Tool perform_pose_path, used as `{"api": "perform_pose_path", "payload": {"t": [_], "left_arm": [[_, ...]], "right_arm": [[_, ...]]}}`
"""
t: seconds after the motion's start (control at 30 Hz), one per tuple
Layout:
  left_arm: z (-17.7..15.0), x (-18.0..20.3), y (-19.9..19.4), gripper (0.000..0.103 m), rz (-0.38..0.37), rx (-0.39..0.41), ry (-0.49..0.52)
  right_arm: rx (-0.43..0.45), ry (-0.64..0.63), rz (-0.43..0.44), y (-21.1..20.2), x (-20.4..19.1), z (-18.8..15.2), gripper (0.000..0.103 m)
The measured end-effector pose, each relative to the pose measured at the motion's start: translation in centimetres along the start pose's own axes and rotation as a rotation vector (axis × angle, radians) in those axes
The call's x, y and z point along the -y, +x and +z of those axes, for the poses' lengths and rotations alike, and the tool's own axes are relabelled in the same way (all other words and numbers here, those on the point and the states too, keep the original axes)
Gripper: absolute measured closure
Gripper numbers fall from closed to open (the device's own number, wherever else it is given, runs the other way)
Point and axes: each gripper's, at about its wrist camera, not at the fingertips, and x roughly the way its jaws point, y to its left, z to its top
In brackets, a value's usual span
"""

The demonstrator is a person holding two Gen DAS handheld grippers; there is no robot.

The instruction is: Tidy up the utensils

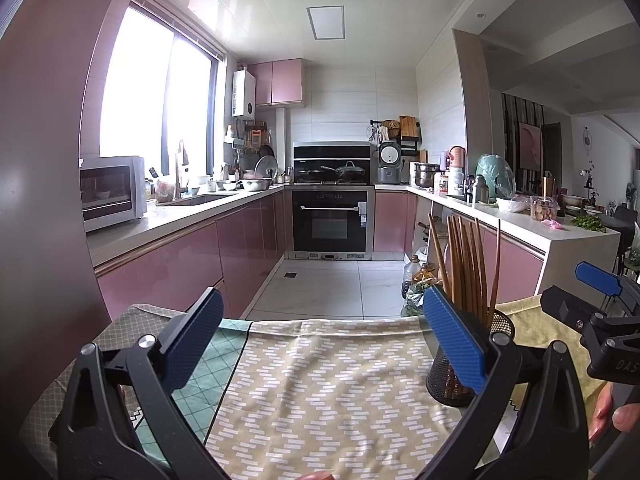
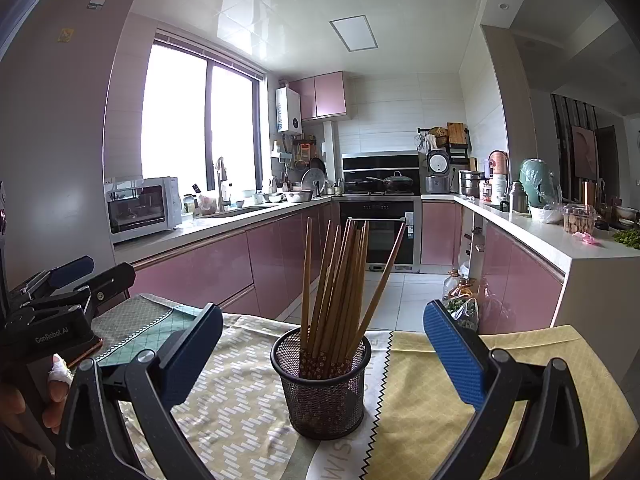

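Observation:
A black mesh cup (image 2: 322,384) stands upright on the cloth-covered table, holding several brown wooden chopsticks (image 2: 340,280) that fan upward. My right gripper (image 2: 323,350) is open, its blue pads on either side of the cup and a little short of it, touching nothing. In the left wrist view the same cup (image 1: 444,380) and chopsticks (image 1: 464,264) sit just behind the right blue pad. My left gripper (image 1: 323,338) is open over the patterned cloth (image 1: 328,392) with nothing between its fingers. The right gripper's body (image 1: 600,320) shows at the far right edge.
The table carries a beige patterned cloth, a teal cloth (image 1: 208,364) on the left and a yellow cloth (image 2: 440,400) on the right. A hand (image 2: 36,392) holds the left gripper's handle. Beyond the table's far edge are pink kitchen cabinets (image 1: 180,264), an oven (image 1: 330,220) and tiled floor.

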Motion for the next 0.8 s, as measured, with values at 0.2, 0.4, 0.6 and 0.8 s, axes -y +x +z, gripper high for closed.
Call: {"api": "perform_pose_path", "payload": {"t": [0.2,0.4,0.6,0.8], "left_arm": [[0.09,0.12,-0.02,0.005,-0.001,0.001,-0.001],[0.1,0.22,0.0,0.005,0.002,0.002,0.0],[0.13,0.24,-0.02,0.005,0.001,0.002,0.001],[0.11,0.24,-0.05,0.005,0.002,0.004,0.001]], "right_arm": [[0.002,0.002,-0.001,0.04,-0.05,0.01,0.006],[0.0,0.007,0.0,0.06,-0.11,0.03,0.006],[0.005,0.006,0.0,0.01,-0.23,0.15,0.006],[0.007,0.007,0.0,-0.02,-0.15,0.15,0.006]]}}
